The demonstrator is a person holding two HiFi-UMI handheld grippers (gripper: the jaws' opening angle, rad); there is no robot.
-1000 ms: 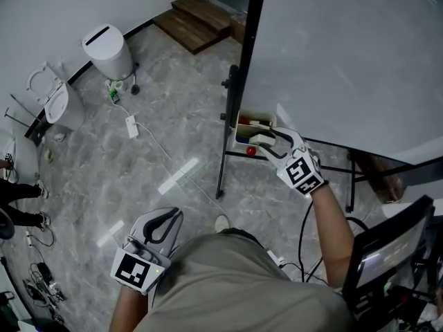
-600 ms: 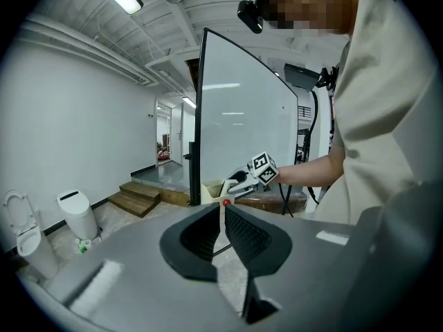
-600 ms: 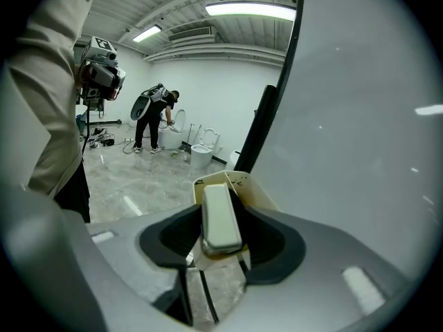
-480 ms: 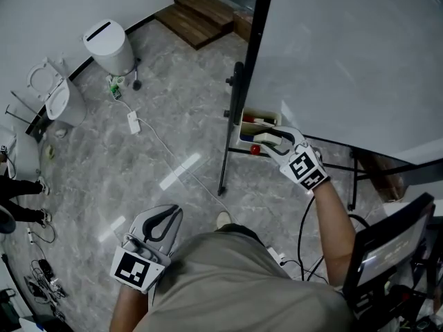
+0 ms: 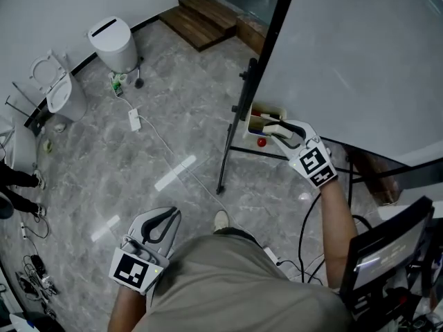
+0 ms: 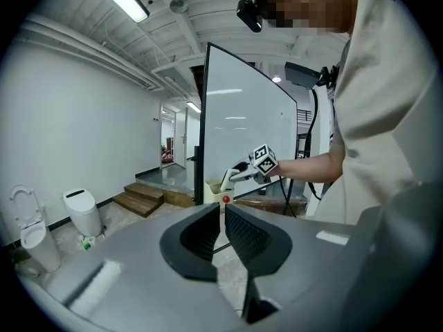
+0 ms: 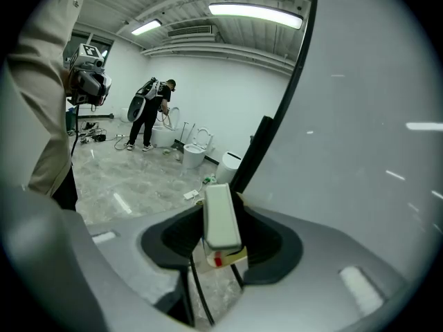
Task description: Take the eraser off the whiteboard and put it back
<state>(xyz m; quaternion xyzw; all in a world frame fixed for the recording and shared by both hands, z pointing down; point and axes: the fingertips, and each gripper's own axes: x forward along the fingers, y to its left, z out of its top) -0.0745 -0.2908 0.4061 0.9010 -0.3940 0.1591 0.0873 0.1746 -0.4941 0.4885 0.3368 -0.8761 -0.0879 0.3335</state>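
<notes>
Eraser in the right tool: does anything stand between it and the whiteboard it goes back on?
Nothing visible does. The eraser sits between the right tool's jaws, which have just been closing, and the whiteboard face beside it is bare.

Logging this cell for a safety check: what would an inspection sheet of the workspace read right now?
Surface: whiteboard blank, on a black stand.
Job's things: eraser held by the right gripper.
Clutter: tray by the board's lower edge.
Grippers: right gripper's jaws have just been closing, now on the eraser; left gripper shut, empty.
Cables: white power strip and cable on the floor.
Surroundings: toilet, wooden steps, another person.
</notes>
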